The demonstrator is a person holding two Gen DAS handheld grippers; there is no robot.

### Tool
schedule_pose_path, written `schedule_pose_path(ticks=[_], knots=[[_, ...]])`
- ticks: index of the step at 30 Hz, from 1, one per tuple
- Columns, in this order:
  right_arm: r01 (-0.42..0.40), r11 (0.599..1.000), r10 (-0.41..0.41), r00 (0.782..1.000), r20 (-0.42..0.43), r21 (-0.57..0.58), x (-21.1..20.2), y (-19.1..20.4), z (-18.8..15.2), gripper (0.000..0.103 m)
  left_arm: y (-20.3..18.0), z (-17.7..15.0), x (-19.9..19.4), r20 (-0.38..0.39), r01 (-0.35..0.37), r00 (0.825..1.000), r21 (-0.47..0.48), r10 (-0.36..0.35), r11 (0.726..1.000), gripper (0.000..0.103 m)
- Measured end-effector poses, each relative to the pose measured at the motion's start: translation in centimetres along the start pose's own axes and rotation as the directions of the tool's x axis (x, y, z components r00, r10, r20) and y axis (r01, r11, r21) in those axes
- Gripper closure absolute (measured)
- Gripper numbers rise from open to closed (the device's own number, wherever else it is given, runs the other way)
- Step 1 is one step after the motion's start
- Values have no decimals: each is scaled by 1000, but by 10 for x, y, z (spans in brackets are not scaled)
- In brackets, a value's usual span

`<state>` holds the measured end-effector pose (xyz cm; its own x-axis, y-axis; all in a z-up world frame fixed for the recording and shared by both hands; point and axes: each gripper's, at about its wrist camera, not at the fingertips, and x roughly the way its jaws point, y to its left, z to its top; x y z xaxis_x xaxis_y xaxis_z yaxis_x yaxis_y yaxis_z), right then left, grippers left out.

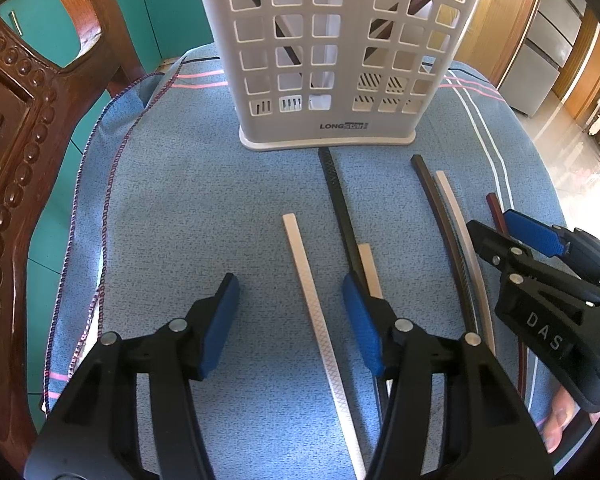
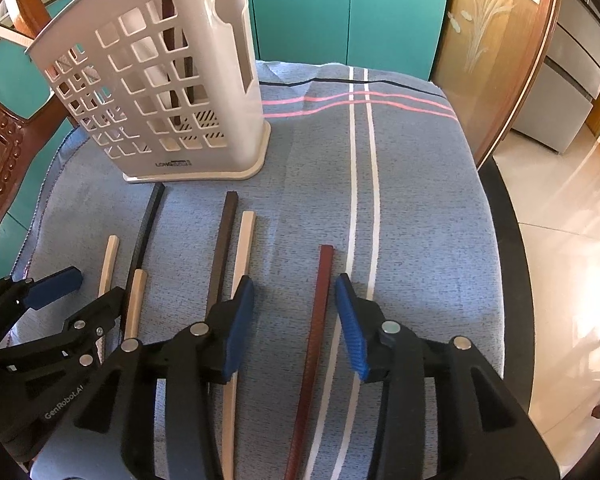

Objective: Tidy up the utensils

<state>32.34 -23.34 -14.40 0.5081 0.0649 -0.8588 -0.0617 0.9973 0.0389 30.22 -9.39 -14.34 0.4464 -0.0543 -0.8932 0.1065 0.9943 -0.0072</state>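
The left gripper (image 1: 290, 320) is seen nearest, its jaws held apart with a white chopstick (image 1: 320, 320) lying between them, untouched by either pad. The right gripper (image 2: 296, 320) is likewise spread, a reddish-brown chopstick (image 2: 314, 344) being straddled but not pressed. Five further sticks, in black, dark brown and pale tones, are laid in rough parallel on the blue cloth (image 2: 420, 200) covering the worktop, and the white slotted holder (image 2: 160, 100) is stood upright beyond them with a few sticks already inside.

Several slips are judged possible. A thin stick may roll or be pinched off-centre if the jaws are closed unevenly. The black chopstick (image 1: 340, 208) lies just beside the left gripper's right pad (close enough to be caught along). The two grippers are kept near each other, so a collision is risked.
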Motion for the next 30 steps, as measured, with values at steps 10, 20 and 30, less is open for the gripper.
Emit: schedule_pose_path(ticks=[10, 20, 30], knots=[[4, 1000, -4, 1000, 4, -18, 1, 4, 0, 56, 0, 0, 0, 0, -6, 1000, -2, 6, 1000, 44], [4, 1000, -4, 1000, 4, -24, 1, 5, -1, 54, 0, -1, -1, 1, -7, 1000, -2, 7, 1000, 44], [18, 999, -18, 1000, 12, -41, 1, 8, -2, 54, 0, 0, -1, 3, -10, 1000, 0, 10, 1000, 44]])
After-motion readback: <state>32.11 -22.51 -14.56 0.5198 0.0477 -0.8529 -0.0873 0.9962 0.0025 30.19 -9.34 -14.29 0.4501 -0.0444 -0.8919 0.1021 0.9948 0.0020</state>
